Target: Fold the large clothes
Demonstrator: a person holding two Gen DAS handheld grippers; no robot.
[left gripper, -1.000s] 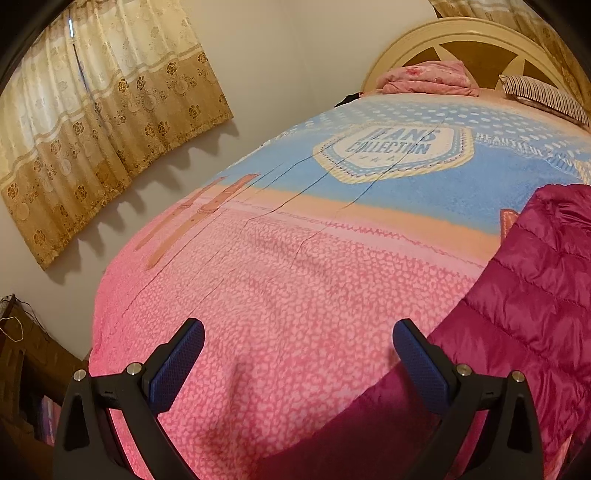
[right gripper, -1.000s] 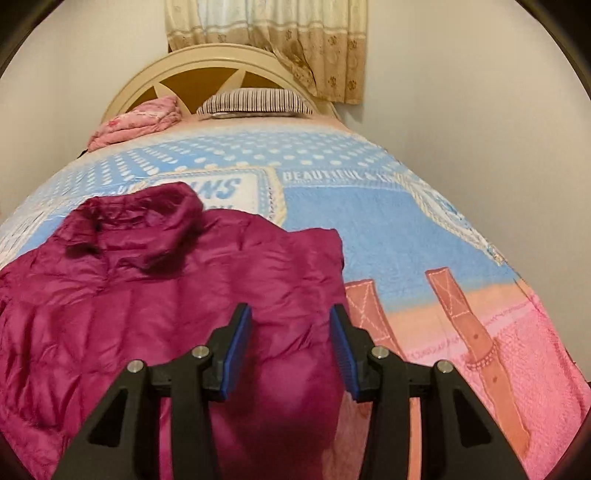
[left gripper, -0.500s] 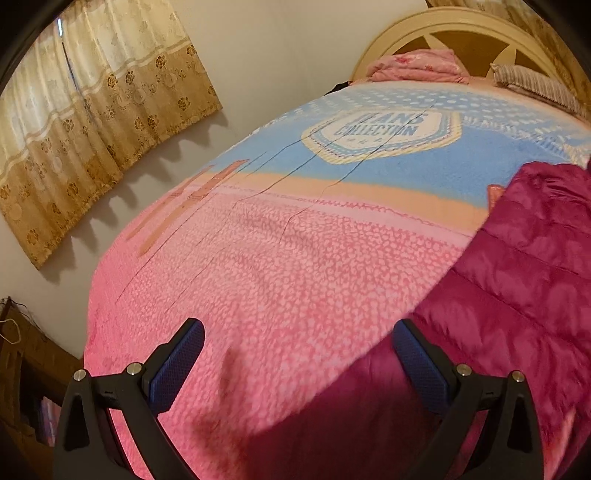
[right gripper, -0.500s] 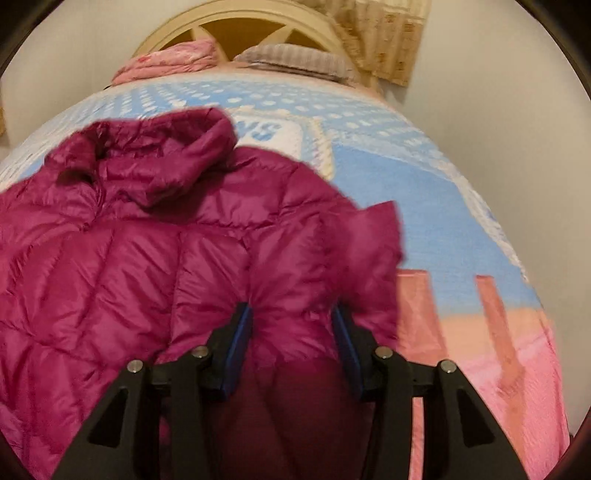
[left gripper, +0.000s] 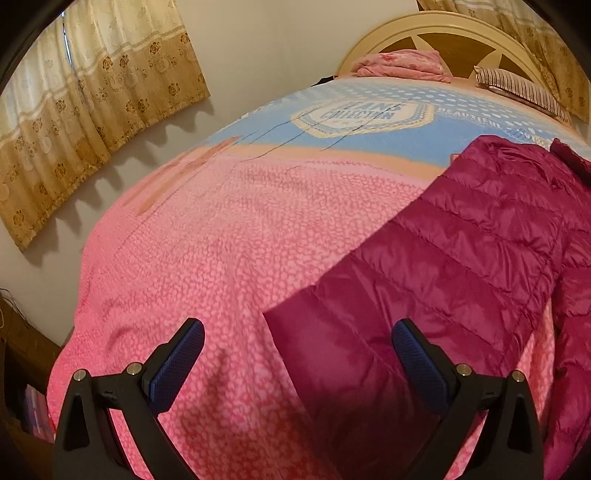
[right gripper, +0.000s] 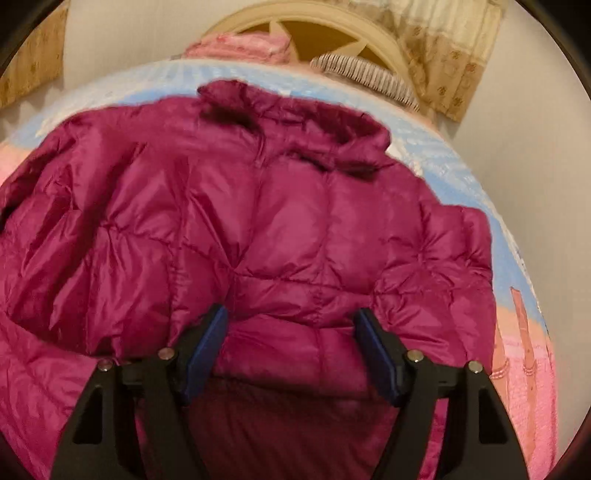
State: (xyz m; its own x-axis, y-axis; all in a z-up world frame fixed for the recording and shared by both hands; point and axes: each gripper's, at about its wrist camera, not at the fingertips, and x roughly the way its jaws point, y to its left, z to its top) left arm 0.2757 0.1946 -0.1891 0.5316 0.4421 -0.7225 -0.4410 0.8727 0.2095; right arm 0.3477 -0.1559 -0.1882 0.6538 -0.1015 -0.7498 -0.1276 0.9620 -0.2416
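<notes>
Nearest in the right wrist view, the right gripper (right gripper: 290, 347) has just been opening; its blue-padded fingers (right gripper: 207, 343) stand fairly wide, hovering over a puffy fold at the lower part of the magenta quilted down jacket (right gripper: 240, 229), with fabric showing between them but no pad pressing on it. In the left wrist view, the left gripper (left gripper: 297, 354) is spread wide and holds nothing; the jacket's near edge (left gripper: 332, 332) lies between the fingers and toward 3 o'clock.

The jacket lies on the pink-and-blue printed bedspread (left gripper: 229, 236), toward the right side of the bed. By the look of it, folding has barely begun: the body is spread open, one sleeve or side seems bunched in at 3 o'clock in the right wrist view, and no neat fold shows. The side folds and a lengthwise fold likely remain.

Its long axis runs from hem, nearest at 6 o'clock, to the collar or hood (right gripper: 295, 110) at 12 o'clock, pointing toward the cream arched headboard (right gripper: 321, 33), the striped pillow (right gripper: 365, 74) and the folded pink quilt (right gripper: 243, 48).
</notes>
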